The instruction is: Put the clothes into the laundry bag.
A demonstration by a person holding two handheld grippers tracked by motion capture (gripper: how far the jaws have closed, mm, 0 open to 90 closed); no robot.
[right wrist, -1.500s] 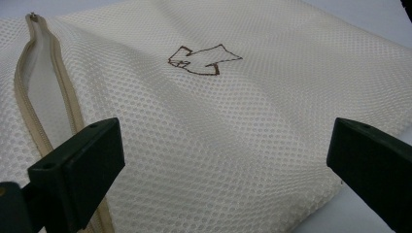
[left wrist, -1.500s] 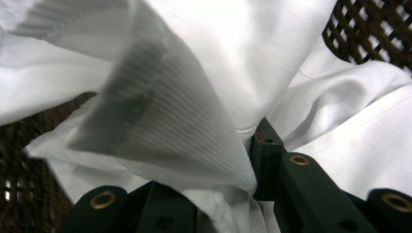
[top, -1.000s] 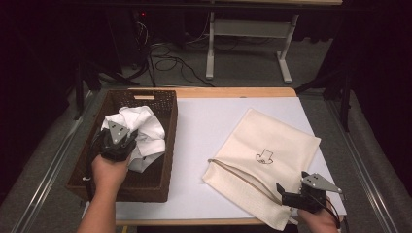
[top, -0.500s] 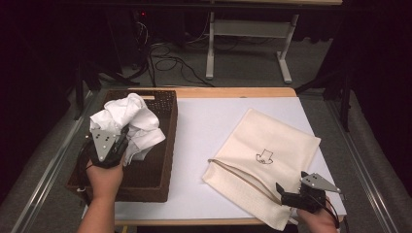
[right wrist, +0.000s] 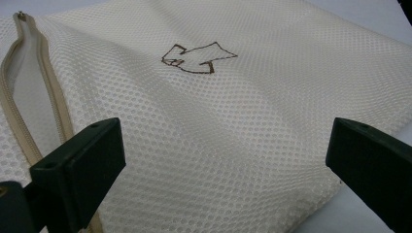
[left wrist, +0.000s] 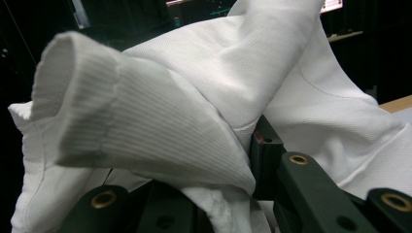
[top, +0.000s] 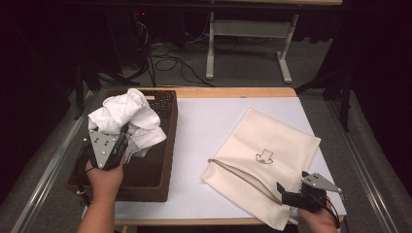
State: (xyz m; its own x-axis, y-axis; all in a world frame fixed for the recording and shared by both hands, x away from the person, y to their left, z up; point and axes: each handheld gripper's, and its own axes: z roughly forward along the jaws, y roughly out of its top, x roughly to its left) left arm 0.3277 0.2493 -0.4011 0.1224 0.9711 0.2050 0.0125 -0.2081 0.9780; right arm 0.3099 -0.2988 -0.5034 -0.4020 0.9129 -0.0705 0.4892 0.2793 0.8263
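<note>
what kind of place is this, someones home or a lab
Most likely a lab or recording workspace, not a home. The table is covered with plain white paper, loose cables trail over grey carpet behind it, and a bare desk frame stands in a dark room.

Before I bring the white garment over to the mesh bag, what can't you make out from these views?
- Left gripper jaw tips: wrapped in the white garment, left gripper view.
- Basket floor: garment and hand cover part, high view.
- Mesh bag zipper gap: too shallow to see inside.
- Right gripper: whether it touches the bag.
</note>
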